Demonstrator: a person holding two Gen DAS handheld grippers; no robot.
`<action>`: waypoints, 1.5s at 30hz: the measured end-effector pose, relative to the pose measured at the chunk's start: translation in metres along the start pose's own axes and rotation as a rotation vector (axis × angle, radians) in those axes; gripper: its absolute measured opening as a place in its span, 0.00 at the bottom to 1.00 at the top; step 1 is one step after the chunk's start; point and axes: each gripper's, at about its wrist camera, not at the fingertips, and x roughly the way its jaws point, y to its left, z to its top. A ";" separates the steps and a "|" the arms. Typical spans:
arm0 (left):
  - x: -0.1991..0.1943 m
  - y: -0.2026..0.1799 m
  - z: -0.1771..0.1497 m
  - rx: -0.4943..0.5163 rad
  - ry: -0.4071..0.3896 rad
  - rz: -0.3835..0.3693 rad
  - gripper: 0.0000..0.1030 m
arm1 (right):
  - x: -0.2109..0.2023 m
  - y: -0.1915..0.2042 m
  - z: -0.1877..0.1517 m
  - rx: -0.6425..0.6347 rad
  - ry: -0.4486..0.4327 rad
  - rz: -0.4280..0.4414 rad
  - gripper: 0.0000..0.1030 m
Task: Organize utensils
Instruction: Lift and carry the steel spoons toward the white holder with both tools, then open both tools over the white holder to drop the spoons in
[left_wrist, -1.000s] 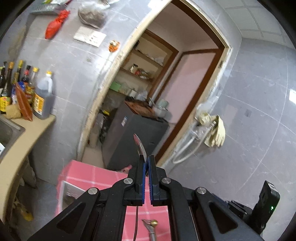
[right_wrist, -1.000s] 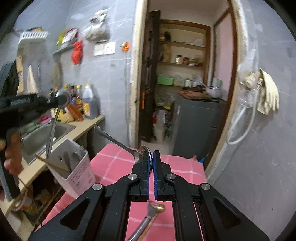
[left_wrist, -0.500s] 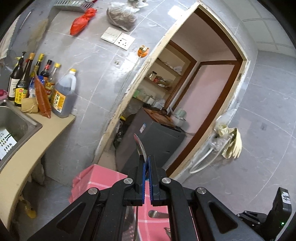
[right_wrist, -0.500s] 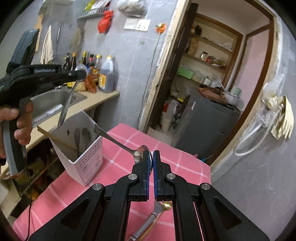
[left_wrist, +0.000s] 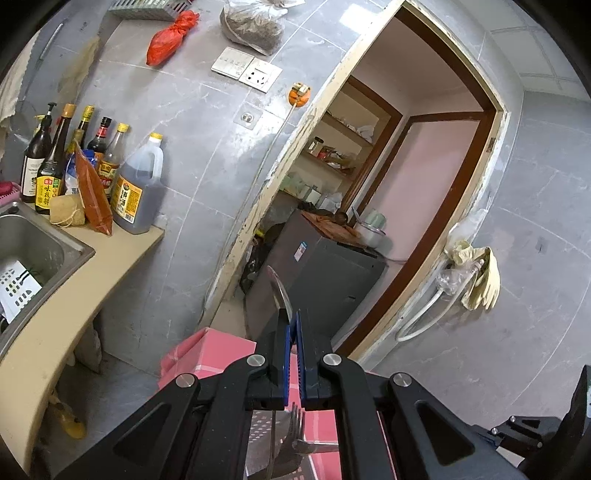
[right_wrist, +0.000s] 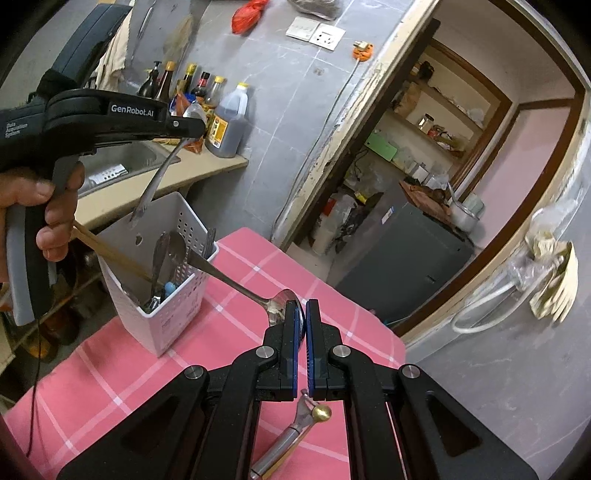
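My left gripper (left_wrist: 293, 325) is shut on a steel spoon (left_wrist: 279, 291); its bowl sticks up past the fingertips. In the right wrist view the left gripper (right_wrist: 190, 127) holds that spoon (right_wrist: 157, 181) with its handle hanging above the white utensil caddy (right_wrist: 162, 280). The caddy stands on the pink checked table (right_wrist: 236, 325) and holds several utensils and wooden chopsticks (right_wrist: 110, 253). My right gripper (right_wrist: 303, 314) is shut on a second spoon (right_wrist: 240, 286) by its bowl, its handle pointing toward the caddy. A metal tool with a brass knob (right_wrist: 295, 435) lies on the cloth below my right gripper.
A counter with a steel sink (left_wrist: 33, 251) and several sauce bottles (left_wrist: 136, 192) runs along the left. A doorway (left_wrist: 369, 221) with a dark cabinet lies ahead. Yellow gloves (left_wrist: 480, 277) hang on the right wall. A fork (left_wrist: 295, 439) shows under my left gripper.
Both grippers have tilted and shifted so the caddy sits closer under them. The left spoon's handle now hangs right above the caddy; the right spoon's handle reaches the caddy rim.
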 end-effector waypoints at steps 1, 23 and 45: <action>0.000 0.000 -0.001 -0.001 0.003 0.000 0.03 | 0.001 0.002 0.003 -0.006 0.001 -0.001 0.03; 0.008 0.024 -0.019 -0.005 0.034 -0.098 0.03 | 0.006 0.037 0.040 -0.162 0.039 -0.046 0.03; 0.009 0.029 -0.039 0.025 0.095 -0.100 0.04 | 0.031 0.041 0.052 -0.134 0.069 0.011 0.03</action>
